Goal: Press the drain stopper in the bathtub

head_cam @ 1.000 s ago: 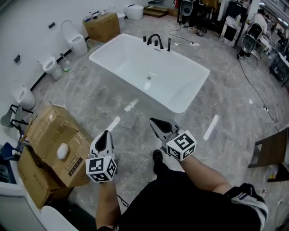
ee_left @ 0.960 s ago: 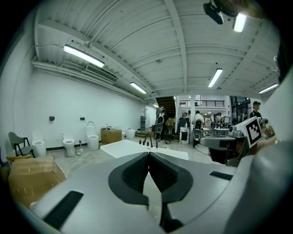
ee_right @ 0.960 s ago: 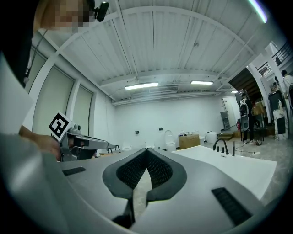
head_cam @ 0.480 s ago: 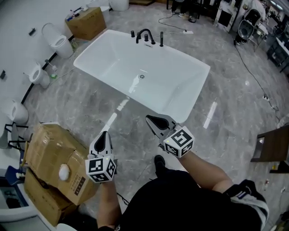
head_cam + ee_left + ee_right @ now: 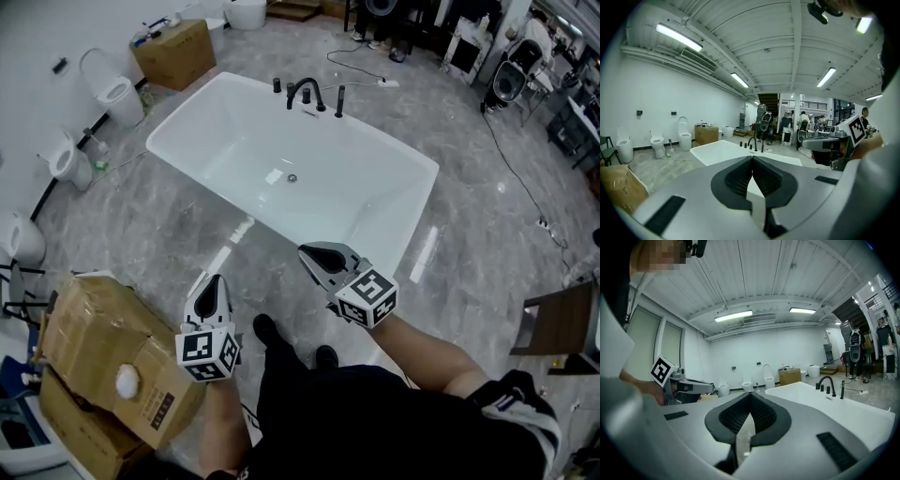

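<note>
A white freestanding bathtub (image 5: 375, 211) stands on the grey marbled floor ahead of me, with a small round drain stopper (image 5: 292, 177) in its bottom. Black taps (image 5: 306, 93) rise at its far rim. My left gripper (image 5: 212, 285) is held over the floor short of the tub's near wall, jaws shut and empty. To its right, just before the tub's near rim, my right gripper (image 5: 308, 252) is likewise shut on nothing. In the left gripper view the tub (image 5: 717, 151) lies beyond the closed jaws; in the right gripper view the tub (image 5: 843, 411) and taps (image 5: 828, 384) are at the right.
Stacked cardboard boxes (image 5: 103, 352) stand close at my left. Toilets (image 5: 105, 94) line the left wall, with another box (image 5: 176, 49) beyond the tub. A cable (image 5: 511, 159) runs over the floor at the right, near a wooden chair (image 5: 561, 323). People and equipment (image 5: 797, 126) fill the far end.
I have stepped closer to the bathtub, which now sits larger and nearer in the head view. Both grippers stay shut and hold the same pose in front of me.
</note>
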Available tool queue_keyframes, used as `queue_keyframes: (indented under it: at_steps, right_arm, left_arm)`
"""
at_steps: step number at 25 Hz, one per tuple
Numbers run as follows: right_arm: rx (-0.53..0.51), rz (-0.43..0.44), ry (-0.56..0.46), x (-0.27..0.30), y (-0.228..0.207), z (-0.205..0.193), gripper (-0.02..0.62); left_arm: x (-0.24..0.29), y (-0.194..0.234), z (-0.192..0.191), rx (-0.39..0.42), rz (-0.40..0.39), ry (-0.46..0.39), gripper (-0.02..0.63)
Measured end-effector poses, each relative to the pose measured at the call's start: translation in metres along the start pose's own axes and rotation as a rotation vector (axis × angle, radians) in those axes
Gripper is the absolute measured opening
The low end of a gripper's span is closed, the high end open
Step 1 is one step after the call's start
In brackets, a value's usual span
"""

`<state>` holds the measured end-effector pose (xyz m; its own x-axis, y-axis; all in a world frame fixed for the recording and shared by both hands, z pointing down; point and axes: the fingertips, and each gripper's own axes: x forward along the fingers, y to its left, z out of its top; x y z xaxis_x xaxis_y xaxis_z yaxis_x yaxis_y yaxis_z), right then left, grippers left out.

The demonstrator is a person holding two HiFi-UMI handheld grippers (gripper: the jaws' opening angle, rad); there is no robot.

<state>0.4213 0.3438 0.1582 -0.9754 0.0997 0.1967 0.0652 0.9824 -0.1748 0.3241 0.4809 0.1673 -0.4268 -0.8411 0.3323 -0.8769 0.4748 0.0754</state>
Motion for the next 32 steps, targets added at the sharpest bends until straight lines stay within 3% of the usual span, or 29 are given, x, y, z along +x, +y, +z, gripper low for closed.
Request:
queue_keyframes:
  at_steps: [6, 12, 16, 24, 32]
  right_arm:
    - [-0.009, -0.031, 0.033, 0.110, -0.038, 0.008, 0.014]
    - [-0.007, -0.081, 0.081, 0.245, -0.088, 0.025, 0.014]
    - [0.019, -0.111, 0.086, 0.317, -0.109, 0.042, 0.014]
    - [0.066, -0.159, 0.136, 0.378, -0.144, 0.038, 0.014]
    - [0.104, -0.181, 0.149, 0.396, -0.199, 0.038, 0.014]
  left_arm:
    - [0.084, 0.099, 0.006, -0.023, -0.015, 0.006, 0.012]
    - [0.187, 0.206, 0.046, 0.010, -0.054, -0.011, 0.012]
    - [0.248, 0.254, 0.062, 0.002, -0.114, 0.014, 0.012]
    - [0.312, 0.273, 0.087, 0.011, -0.217, 0.026, 0.012]
    - [0.364, 0.267, 0.097, 0.008, -0.228, 0.082, 0.012]
